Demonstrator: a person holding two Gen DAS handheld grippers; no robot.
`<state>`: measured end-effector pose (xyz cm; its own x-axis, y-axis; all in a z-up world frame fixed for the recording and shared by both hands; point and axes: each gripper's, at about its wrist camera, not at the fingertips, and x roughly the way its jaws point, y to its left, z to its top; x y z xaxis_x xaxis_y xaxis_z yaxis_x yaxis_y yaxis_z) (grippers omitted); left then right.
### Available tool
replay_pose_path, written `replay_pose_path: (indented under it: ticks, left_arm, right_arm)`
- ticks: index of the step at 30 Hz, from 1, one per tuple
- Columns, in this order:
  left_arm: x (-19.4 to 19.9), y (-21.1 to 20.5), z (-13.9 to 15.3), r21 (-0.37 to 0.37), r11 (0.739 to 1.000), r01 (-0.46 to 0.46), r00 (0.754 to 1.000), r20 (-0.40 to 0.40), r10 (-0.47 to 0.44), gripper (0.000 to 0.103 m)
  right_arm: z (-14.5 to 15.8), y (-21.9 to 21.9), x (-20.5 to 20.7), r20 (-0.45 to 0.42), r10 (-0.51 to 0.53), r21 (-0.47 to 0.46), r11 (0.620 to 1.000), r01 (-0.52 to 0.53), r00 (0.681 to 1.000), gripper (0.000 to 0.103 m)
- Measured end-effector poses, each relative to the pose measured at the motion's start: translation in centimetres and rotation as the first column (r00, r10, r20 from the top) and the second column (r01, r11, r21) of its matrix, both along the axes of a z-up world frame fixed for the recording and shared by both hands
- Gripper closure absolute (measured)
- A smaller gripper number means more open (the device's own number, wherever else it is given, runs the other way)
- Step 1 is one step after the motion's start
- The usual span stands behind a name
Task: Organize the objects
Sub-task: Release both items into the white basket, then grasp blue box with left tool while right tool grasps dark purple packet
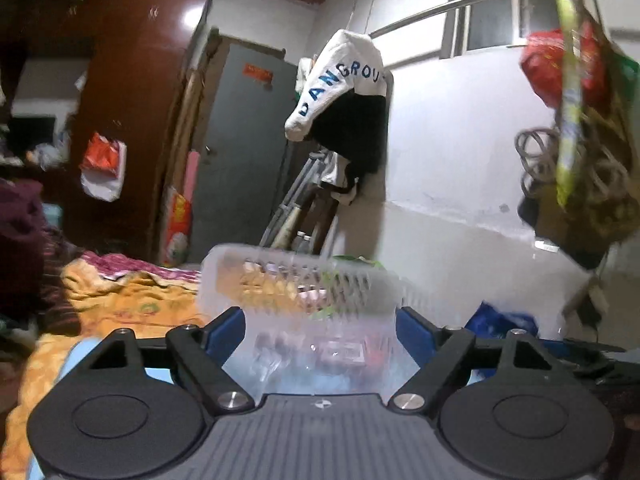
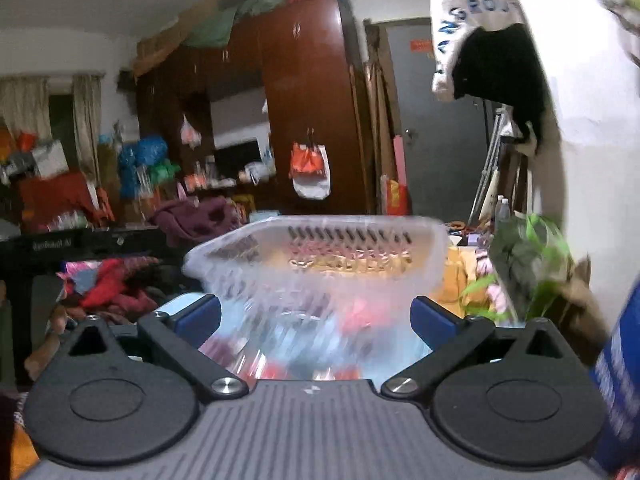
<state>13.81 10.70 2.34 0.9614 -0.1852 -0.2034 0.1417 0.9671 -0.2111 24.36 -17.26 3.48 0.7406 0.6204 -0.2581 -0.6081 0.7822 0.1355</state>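
A clear plastic basket with slotted walls (image 1: 304, 280) fills the middle of the left wrist view, held up in the air above the bed. It also shows in the right wrist view (image 2: 320, 256). Small items lie inside it, blurred. My left gripper (image 1: 320, 332) is shut on one side of the basket, its blue pads (image 1: 226, 330) pressed against the wall. My right gripper (image 2: 316, 320) is shut on another side of the same basket, blue pads (image 2: 200, 316) against it.
A bed with an orange patterned cover (image 1: 132, 308) lies below. A brown wardrobe (image 2: 312, 100) and grey door (image 1: 248, 148) stand behind. Clothes hang on the wall (image 1: 344, 92). A leafy plant (image 2: 524, 264) is at the right. Bags hang from a rail (image 1: 568, 80).
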Motion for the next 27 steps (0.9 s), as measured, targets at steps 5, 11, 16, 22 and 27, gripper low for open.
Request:
replay_pose_path:
  ticks: [5,11,16,22,27]
  left_arm:
    - [-4.1,-0.6,-4.6,-0.021,1.000,-0.018,0.998,-0.062,0.017,0.017]
    - [-3.1,-0.4,-6.7,0.006,0.998,-0.066,0.985,-0.158,0.066,0.020]
    - [-1.6,-1.5,-7.0,0.082,0.995,-0.065,0.982,-0.174,0.079,0.023]
    - [-0.7,-1.7,-7.5,0.048,0.998,-0.046,0.969,-0.242,0.057,0.048]
    - [-1.5,-1.8,-7.4,0.092,0.991,-0.100,0.969,-0.217,0.118,0.057]
  right_arm:
    - [-5.0,-1.2,-5.9,-0.012,-0.003,0.034,0.999,0.004,1.000,0.000]
    - [-6.4,0.0,-6.0,-0.072,0.071,0.003,0.997,-0.071,0.995,0.028]
    - [-7.1,1.1,-5.7,-0.094,0.053,-0.033,0.998,-0.056,0.994,0.043]
    - [-8.0,1.4,-6.3,-0.103,0.063,-0.035,0.997,-0.067,0.993,0.059]
    - [-7.8,0.7,-6.2,-0.103,0.057,-0.026,0.998,-0.060,0.993,0.059]
